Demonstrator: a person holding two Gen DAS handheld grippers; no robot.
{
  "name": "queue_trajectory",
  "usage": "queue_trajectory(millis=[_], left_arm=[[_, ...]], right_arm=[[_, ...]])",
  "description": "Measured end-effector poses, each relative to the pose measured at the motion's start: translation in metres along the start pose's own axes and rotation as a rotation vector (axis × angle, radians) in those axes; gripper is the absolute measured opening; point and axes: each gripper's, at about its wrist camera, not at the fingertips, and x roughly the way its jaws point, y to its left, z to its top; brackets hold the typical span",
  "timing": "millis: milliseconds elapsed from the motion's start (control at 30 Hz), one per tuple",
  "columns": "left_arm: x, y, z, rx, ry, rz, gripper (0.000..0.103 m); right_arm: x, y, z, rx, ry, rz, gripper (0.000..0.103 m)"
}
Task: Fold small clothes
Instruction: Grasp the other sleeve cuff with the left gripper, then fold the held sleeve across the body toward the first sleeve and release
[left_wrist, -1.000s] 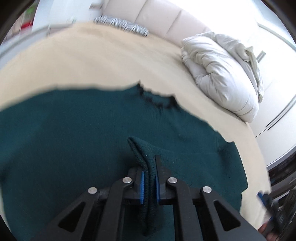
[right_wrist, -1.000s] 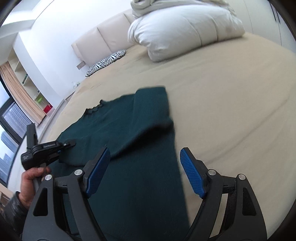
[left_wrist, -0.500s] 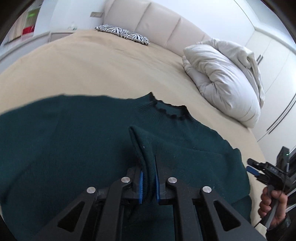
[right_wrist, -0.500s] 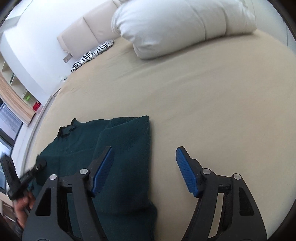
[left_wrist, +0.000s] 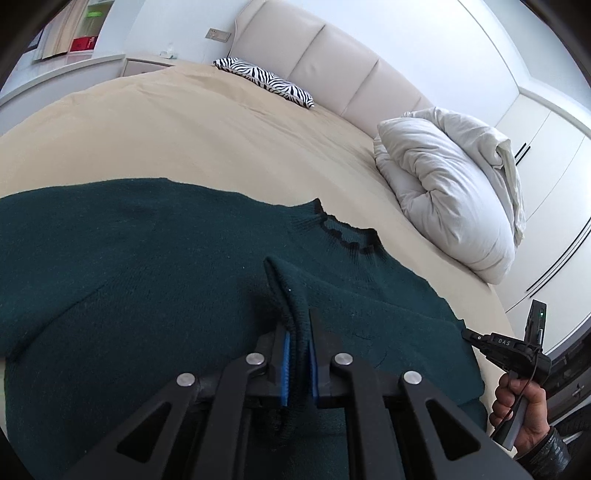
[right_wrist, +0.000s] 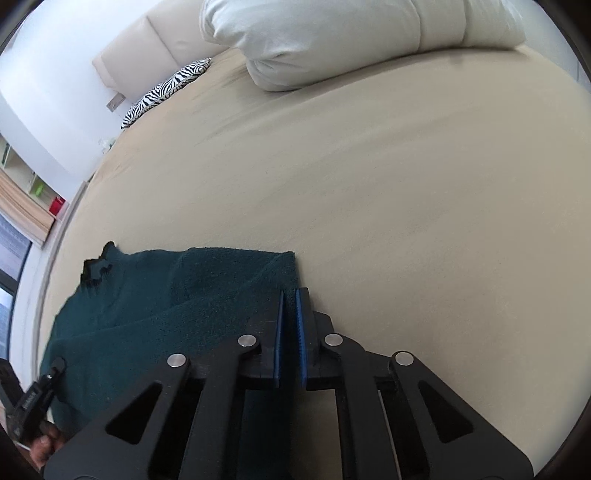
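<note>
A dark green knit sweater (left_wrist: 147, 266) lies flat on the beige bed, its scalloped collar (left_wrist: 347, 236) toward the headboard. My left gripper (left_wrist: 297, 332) is shut on a raised fold of the sweater, apparently a sleeve end. In the right wrist view the sweater (right_wrist: 177, 295) lies at the lower left with its right side folded over. My right gripper (right_wrist: 290, 314) is shut at the folded sweater's right edge; whether cloth is pinched between the pads cannot be made out. The right gripper also shows at the far right of the left wrist view (left_wrist: 476, 338).
The beige bed (right_wrist: 406, 203) spreads wide to the right of the sweater. A bunched white duvet (left_wrist: 450, 184) lies at the far right near the headboard. A zebra-striped pillow (left_wrist: 266, 81) lies by the padded headboard. A bedside shelf (left_wrist: 85, 62) stands far left.
My right gripper closed from wide open and moved down to the sweater's right folded edge. My left gripper kept its hold on the fold and the sweater shifted slightly.
</note>
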Motion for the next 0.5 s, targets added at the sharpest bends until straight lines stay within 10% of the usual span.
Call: queue_trajectory(millis=[333, 433, 500], left_arm=[[0.017, 0.01, 0.0, 0.008, 0.048, 0.001, 0.012], [0.018, 0.014, 0.0, -0.008, 0.053, -0.015, 0.014], [0.02, 0.018, 0.0, -0.028, 0.056, -0.033, 0.014]], right_arm=[[-0.003, -0.018, -0.003, 0.022, -0.002, 0.004, 0.002], [-0.028, -0.015, -0.008, 0.026, -0.025, 0.051, 0.008], [-0.05, -0.012, -0.019, 0.012, -0.023, 0.093, 0.032]])
